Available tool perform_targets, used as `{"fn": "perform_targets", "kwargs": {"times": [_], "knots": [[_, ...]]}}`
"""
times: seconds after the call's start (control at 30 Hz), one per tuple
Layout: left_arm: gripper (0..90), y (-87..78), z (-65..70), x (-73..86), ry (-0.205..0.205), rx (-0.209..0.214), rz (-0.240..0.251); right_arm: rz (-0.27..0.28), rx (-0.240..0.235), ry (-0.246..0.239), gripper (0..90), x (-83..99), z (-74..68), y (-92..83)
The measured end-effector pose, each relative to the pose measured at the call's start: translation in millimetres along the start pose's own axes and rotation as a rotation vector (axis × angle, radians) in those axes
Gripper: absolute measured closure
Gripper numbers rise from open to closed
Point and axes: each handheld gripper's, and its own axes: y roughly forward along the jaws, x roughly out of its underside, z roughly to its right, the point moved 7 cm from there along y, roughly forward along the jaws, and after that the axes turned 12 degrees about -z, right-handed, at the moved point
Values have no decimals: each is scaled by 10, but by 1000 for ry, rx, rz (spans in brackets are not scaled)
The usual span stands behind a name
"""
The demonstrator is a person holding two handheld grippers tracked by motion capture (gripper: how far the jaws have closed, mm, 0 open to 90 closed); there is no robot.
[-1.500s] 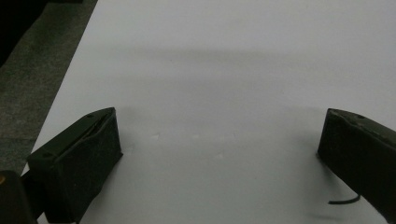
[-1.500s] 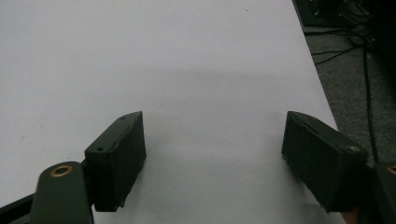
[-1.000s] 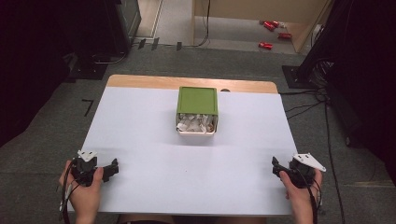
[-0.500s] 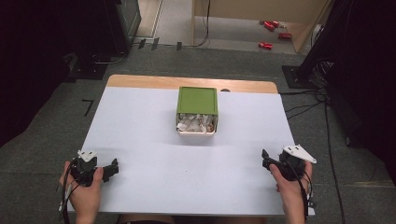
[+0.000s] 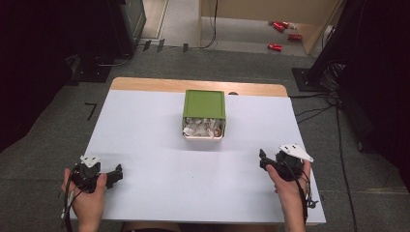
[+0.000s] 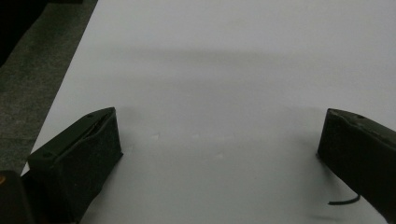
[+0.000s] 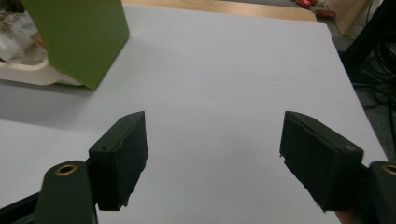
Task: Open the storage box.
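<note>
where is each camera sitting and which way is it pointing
High view: above the person's edge of the table, looking forward and down at the green box; both hands, left gripper and right gripper show.
Left gripper view: rides the left gripper, facing bare tabletop between its open jaws.
Right gripper view: rides the right gripper, facing the far right table corner, box at upper left.
Shared: high and right gripper views both show the green box.

A green box sits mid-tabletop toward the far edge, its white tray of crumpled wrappers protruding nearside.
</note>
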Motion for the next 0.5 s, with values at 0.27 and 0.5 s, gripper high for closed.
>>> {"fn": "perform_targets", "kwargs": {"times": [0.27, 0.5], "knots": [[0, 0, 0, 0, 1, 0, -1, 13, -39, -24, 239, -111, -249, 49], [0, 1, 0, -1, 1, 0, -1, 21, -49, -18, 277, -182, -388, 66]]}}
